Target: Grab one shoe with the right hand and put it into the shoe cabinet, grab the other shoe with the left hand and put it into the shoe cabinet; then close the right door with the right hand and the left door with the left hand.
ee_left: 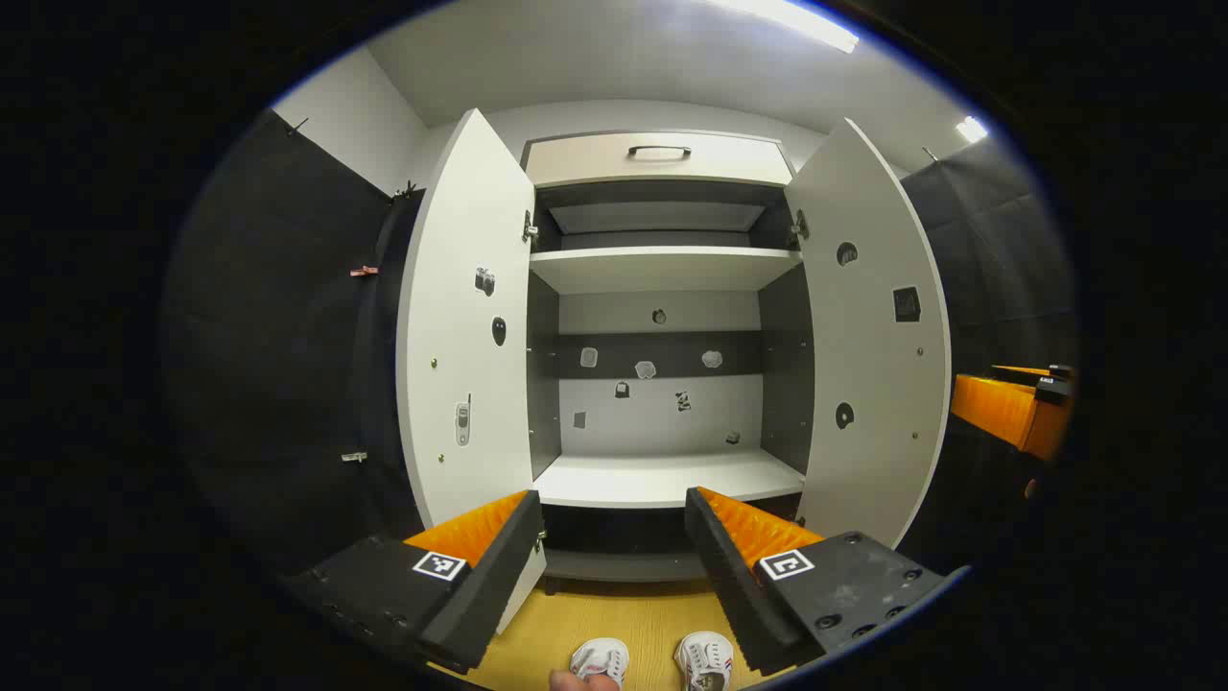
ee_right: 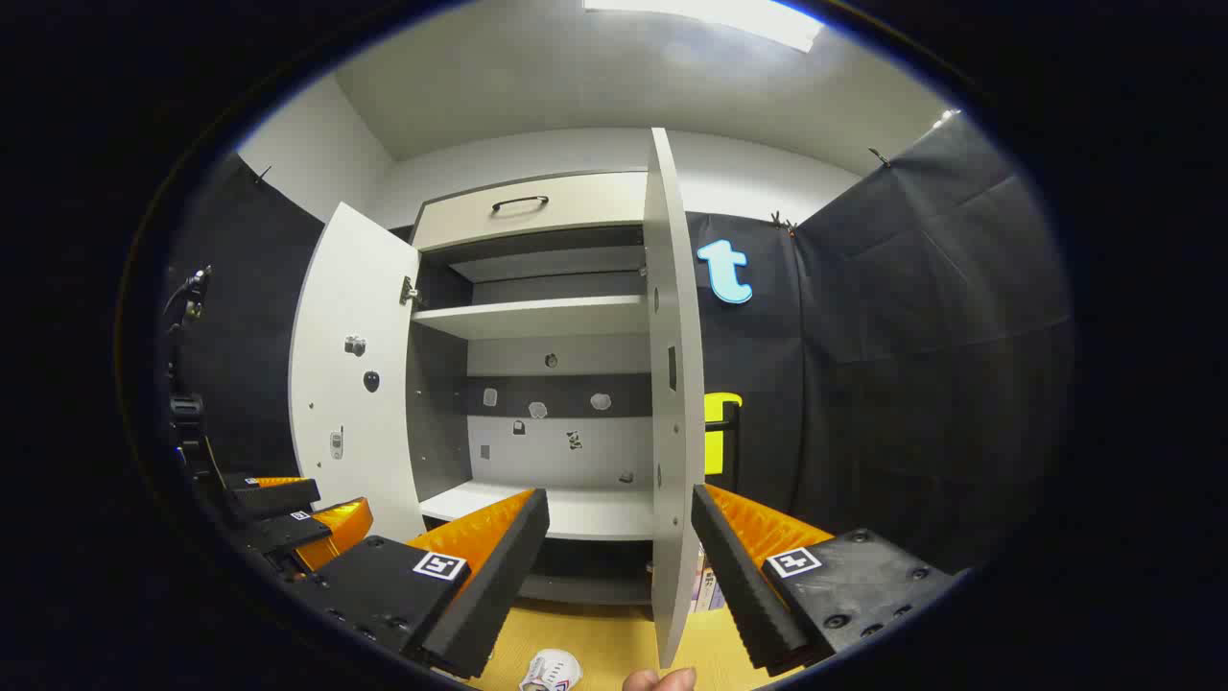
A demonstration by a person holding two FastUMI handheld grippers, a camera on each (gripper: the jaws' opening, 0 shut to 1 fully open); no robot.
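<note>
Both shoes (ee_left: 652, 662) on floor in front of cabinet (ee_left: 662, 480), light & soft, grab at collar; left gripper (ee_left: 614, 566) & right gripper (ee_right: 619, 566) wide open, empty

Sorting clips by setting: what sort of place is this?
Likely a staged recording booth, not a home: black cloth walls surround a white shoe cabinet with both doors open, and shoes lie on the floor.

White two-door shoe cabinet (ee_left: 662, 288) stands against the rear wall, both doors swung outward. Two white canvas shoes (ee_left: 600, 660) sit side by side on the wooden floor (ee_left: 614, 614) before it.
</note>
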